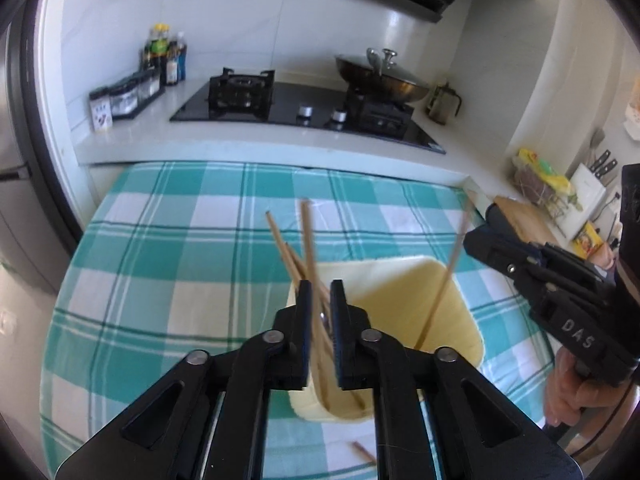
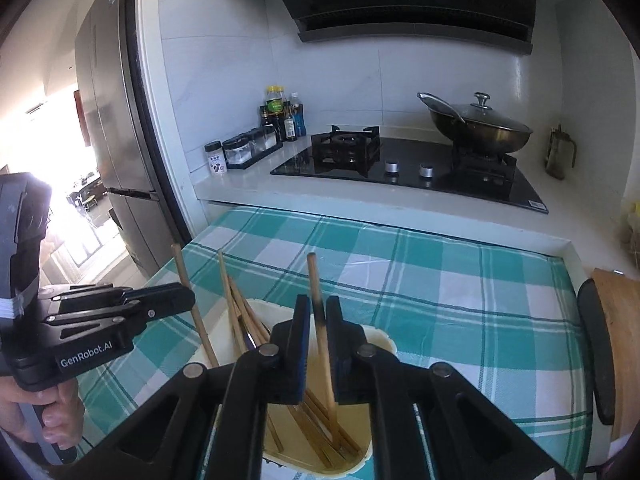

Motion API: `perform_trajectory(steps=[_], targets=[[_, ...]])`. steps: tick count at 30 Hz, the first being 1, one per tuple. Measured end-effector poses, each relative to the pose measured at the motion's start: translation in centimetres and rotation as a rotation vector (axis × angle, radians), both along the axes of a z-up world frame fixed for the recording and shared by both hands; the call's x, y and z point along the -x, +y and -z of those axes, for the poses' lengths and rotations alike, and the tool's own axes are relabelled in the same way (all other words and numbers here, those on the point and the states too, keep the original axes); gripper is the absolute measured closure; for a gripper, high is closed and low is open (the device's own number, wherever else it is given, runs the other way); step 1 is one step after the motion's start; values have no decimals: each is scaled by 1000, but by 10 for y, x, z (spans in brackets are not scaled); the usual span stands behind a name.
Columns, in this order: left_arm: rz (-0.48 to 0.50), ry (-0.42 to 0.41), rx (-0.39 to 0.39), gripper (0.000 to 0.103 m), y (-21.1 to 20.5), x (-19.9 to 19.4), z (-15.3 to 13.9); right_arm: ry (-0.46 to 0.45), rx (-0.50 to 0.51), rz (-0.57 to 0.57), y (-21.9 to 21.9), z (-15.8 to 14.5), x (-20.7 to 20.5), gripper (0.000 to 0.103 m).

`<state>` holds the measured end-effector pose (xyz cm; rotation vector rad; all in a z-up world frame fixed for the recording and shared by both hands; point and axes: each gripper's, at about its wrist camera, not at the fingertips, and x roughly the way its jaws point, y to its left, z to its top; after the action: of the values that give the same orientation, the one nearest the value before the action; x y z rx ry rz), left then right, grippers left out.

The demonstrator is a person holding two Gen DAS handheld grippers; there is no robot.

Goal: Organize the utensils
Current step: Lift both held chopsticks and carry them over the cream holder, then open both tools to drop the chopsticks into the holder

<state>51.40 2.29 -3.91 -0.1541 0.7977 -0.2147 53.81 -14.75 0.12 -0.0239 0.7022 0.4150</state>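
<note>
A pale yellow holder (image 1: 404, 300) stands on the teal checked cloth (image 1: 192, 272) with several wooden chopsticks leaning in it; it also shows in the right wrist view (image 2: 380, 342). My left gripper (image 1: 320, 300) is above the holder's left side, jaws narrowly apart around a chopstick (image 1: 308, 240); whether they grip it is unclear. My right gripper (image 2: 318, 316) is above the holder with a chopstick (image 2: 316, 284) upright between its nearly closed jaws. The right gripper also appears in the left wrist view (image 1: 480, 236), the left gripper in the right wrist view (image 2: 176, 296).
One loose chopstick (image 1: 364, 452) lies on the cloth near the holder's front. Behind the cloth is a counter with a gas hob (image 2: 404, 160), a lidded wok (image 2: 480, 124), bottles (image 2: 280, 112) and spice jars. A wooden board (image 2: 616, 320) is at the right edge.
</note>
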Motion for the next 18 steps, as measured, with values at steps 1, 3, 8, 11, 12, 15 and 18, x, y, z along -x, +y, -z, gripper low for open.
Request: perform_trajectory(steps=[1, 3, 8, 11, 12, 15, 18], targets=[[-5, -2, 8, 70, 4, 3, -5, -2, -28, 3, -2, -2, 2, 80], [-13, -32, 5, 55, 12, 16, -21, -27, -73, 4, -7, -15, 11, 73], [37, -105, -90, 14, 20, 73, -54, -142, -26, -20, -21, -65, 59, 54], [88, -88, -139, 6, 16, 120, -33, -180, 27, -9, -45, -66, 108, 47], [99, -63, -141, 6, 13, 135, -19, -165, 49, -1, -55, -57, 124, 47], [97, 31, -124, 6, 0, 179, 39, -60, 105, 77, -88, -5, 166, 47], [76, 107, -106, 6, -20, 216, 96, 100, 105, 170, -127, 65, 207, 47]])
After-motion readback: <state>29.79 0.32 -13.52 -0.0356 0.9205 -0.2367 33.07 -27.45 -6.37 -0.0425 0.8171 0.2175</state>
